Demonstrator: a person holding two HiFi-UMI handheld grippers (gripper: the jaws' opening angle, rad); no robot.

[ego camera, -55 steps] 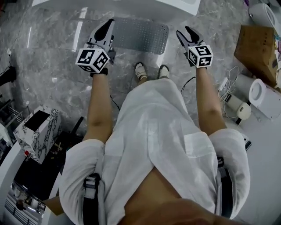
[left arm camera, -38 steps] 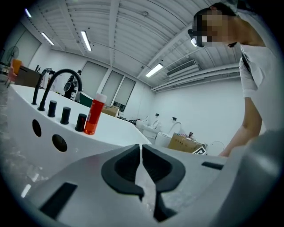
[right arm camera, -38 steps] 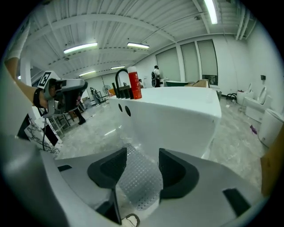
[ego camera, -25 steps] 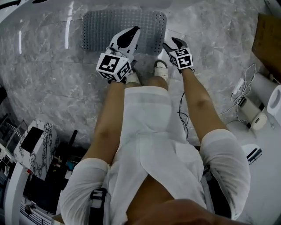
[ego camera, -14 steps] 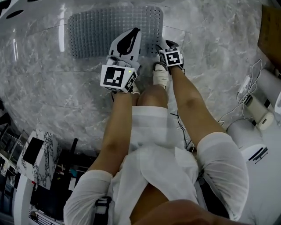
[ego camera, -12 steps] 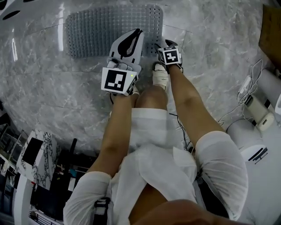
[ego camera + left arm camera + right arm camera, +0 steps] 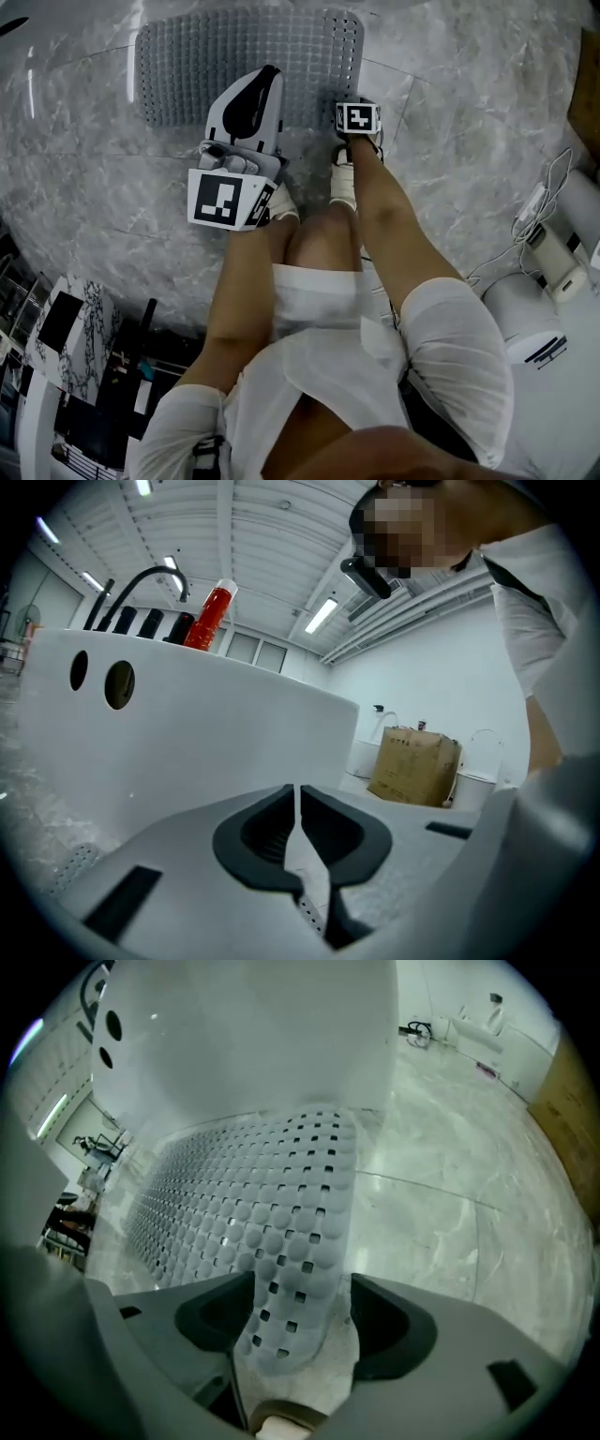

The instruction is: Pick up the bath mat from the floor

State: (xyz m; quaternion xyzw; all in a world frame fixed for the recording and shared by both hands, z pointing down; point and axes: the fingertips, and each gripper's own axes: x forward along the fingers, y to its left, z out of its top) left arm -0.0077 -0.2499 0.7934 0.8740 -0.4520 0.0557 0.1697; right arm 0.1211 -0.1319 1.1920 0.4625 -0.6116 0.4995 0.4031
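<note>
Change: person has bent lower in the last sec or two; both grippers have come down from above the mat to its near edge.
Bath mat (image 7: 178, 66): grey, full of holes, lying flat on the marble floor (image 7: 450, 94), far long edge up against the white tub (image 7: 253, 1035). Not lifted yet.
R gripper (image 7: 300, 1330): fingers spreading right now, released, astride the mat's near R corner. Corner lies betw. them, pads not pressing, bare floor shows on one side.
L gripper (image 7: 267, 75): over the mat's near edge, left of the R one. Fingers clenched together, nothing betw. them.
Meaning: approach on the R side looks done; next is prob. to close on that corner & peel it up.
Risk: mat sits flat, maybe clings to the floor; one finger must get under the edge or the pinch slips.
L side: has to open before it can help.
</note>
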